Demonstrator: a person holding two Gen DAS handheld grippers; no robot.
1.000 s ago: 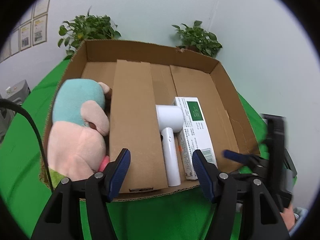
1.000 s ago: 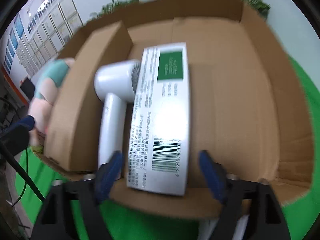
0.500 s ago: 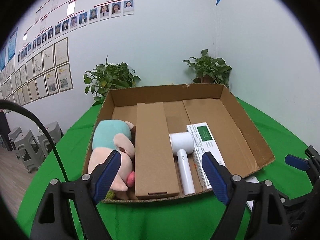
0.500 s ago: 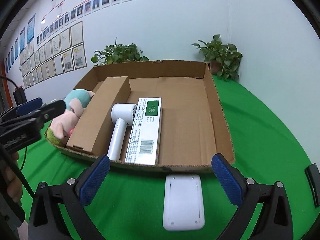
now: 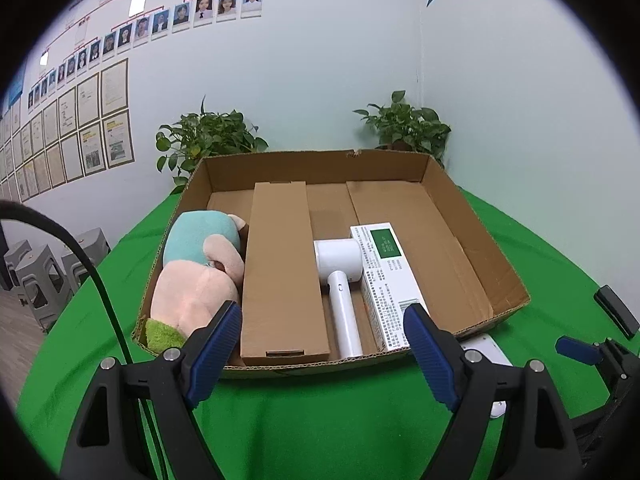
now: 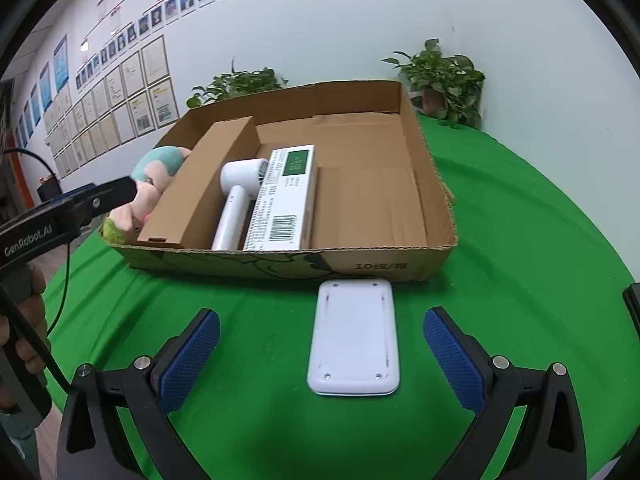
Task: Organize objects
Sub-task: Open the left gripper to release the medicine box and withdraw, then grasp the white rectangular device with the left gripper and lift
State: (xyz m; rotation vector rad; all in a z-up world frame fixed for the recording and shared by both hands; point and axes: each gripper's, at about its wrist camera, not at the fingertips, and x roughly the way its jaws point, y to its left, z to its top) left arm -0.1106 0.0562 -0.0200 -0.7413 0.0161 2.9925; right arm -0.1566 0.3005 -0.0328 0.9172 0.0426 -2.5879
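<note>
- left wrist view: left gripper [image 5: 322, 346], blue pads spread wide, holding nothing, above the green cloth [image 5: 312, 416] just before the near wall of the cardboard tray [image 5: 480, 240].
- tray contents, left to right: plush toy [image 5: 196, 276] in pink and teal against the left wall; long brown carton [image 5: 280, 264] lying lengthwise; white hair dryer [image 5: 342, 280], handle toward the camera; white printed box [image 5: 386, 276] with a green panel, touching the dryer head. right part of the tray floor is bare cardboard.
- only this view gives the plush toy whole. the white flat device [image 5: 486, 350] shows only as a sliver past the tray's near right corner.
- right gripper [image 5: 580, 350] at the right edge, one blue tip visible; a black flat object [image 5: 616, 312] lies on the cloth beyond it.
- right wrist view: right gripper [image 6: 320, 354], pads released wide, empty. the white flat device [image 6: 354, 338] lies underside up on the green cloth [image 6: 520, 240], between the pads without touching them, its far end at the tray's [image 6: 436, 184] front wall.
- only this view shows the device whole and the print on the tray front. the brown carton [image 6: 200, 196] hides most of the plush toy [image 6: 148, 184]; hair dryer [image 6: 236, 196] and printed box [image 6: 286, 196] lie side by side.
- left gripper [image 6: 76, 204] enters from the left edge.
- room: pale walls, rows of portraits and framed sheets [image 6: 132, 92], two potted plants [image 5: 208, 138] behind the tray, grey stools [image 5: 48, 268] on the floor at left.
</note>
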